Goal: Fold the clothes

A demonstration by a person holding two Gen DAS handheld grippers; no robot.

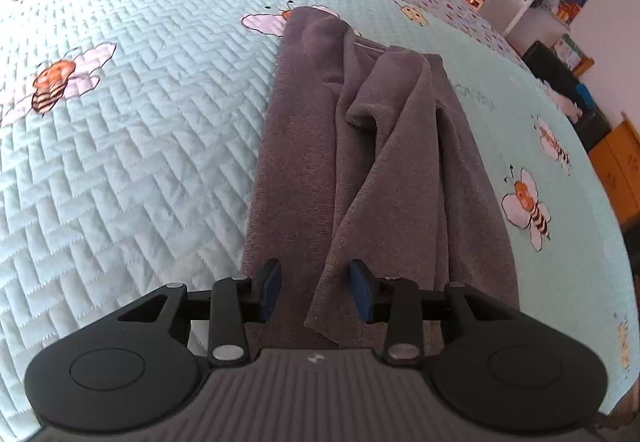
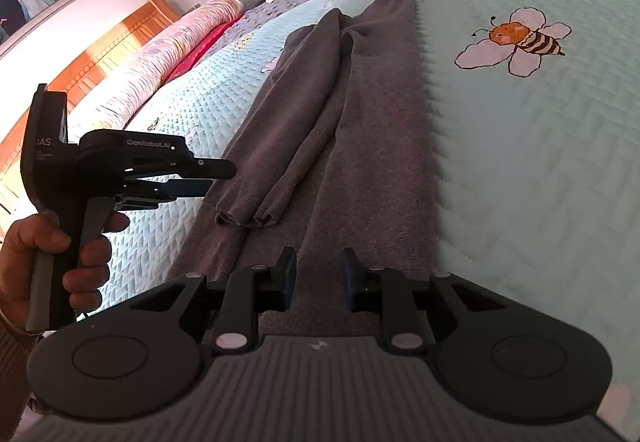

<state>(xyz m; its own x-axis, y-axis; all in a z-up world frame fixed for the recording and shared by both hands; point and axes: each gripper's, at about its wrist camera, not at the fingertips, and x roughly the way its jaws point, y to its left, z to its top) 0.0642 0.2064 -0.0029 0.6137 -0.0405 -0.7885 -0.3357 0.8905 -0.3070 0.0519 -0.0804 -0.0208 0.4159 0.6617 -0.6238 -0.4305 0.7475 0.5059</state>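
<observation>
Garment: a grey top [image 1: 352,146] lies lengthwise on the quilt [image 1: 132,130], folded into a long narrow strip with both sleeves laid along its middle.
Sleeves: in the right wrist view the two cuffs [image 2: 248,219] lie side by side on the body of the top, ahead of the right gripper.
Near edge: in the left wrist view a loose fold of fabric runs down between the blue pads [image 1: 269,290] of the left gripper.
Left gripper [image 1: 316,292]: fingers spread apart, low over the near end of the top, holding nothing.
Right gripper [image 2: 318,280]: fingers parted, over the grey fabric, nothing between them.
Left hand [image 2: 48,258]: seen from the right wrist camera, wrapped around the handle of the left gripper, to the left of the top.
Quilt: pale green, zigzag stitching, printed bees [image 2: 516,40].
Background: a rolled duvet [image 2: 160,58] by the wooden headboard.
</observation>
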